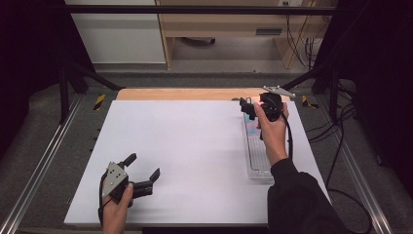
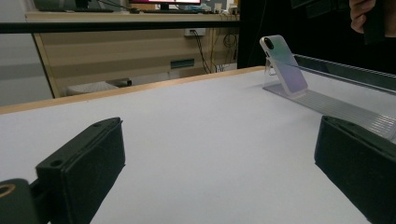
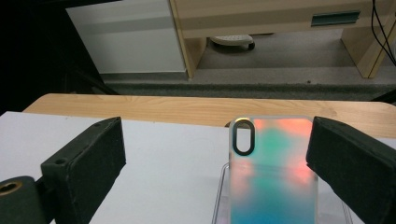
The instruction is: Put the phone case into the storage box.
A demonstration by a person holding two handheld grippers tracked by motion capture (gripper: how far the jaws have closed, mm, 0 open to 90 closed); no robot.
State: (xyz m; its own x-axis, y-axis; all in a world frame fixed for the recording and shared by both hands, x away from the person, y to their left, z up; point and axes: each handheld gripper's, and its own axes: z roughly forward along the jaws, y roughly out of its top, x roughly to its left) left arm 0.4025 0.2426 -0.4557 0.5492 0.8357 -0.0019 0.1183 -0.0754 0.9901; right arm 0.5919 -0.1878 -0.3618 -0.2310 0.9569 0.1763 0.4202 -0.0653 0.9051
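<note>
A white board (image 1: pixel 195 161) is laid over a wooden tabletop (image 1: pixel 185 94), of which a pale strip is left bare along the far edge. Near the board's right edge a long clear plastic stand (image 1: pixel 256 156) with a ribbed surface is seen, running from near to far. At its far end a phone case (image 3: pixel 273 172) is propped, tilted back, camera cutout uppermost. The case is glossy and iridescent, with pink, green and blue sheen, rounded corners and an oval black-rimmed cutout. In the left gripper view the case (image 2: pixel 285 65) is seen leaning on a clear support well beyond the jaws.

The right gripper (image 1: pixel 251 108) is held above the far end of the stand, with the hand (image 1: pixel 272 129) behind it. Its jaws are seen apart in the right gripper view, with the case low between them; the right jaw overlaps the case's edge in that view, but contact cannot be told. The left gripper (image 1: pixel 143 170) is held low over the near left part of the board, jaws wide apart with only bare board between them.

The middle of the board is open. Black frame rails (image 1: pixel 44 161) flank the table, and cables (image 1: pixel 341 146) trail at the right. Beyond the far edge wooden furniture (image 1: pixel 224 24) and a white cabinet (image 1: pixel 119 34) are seen.
</note>
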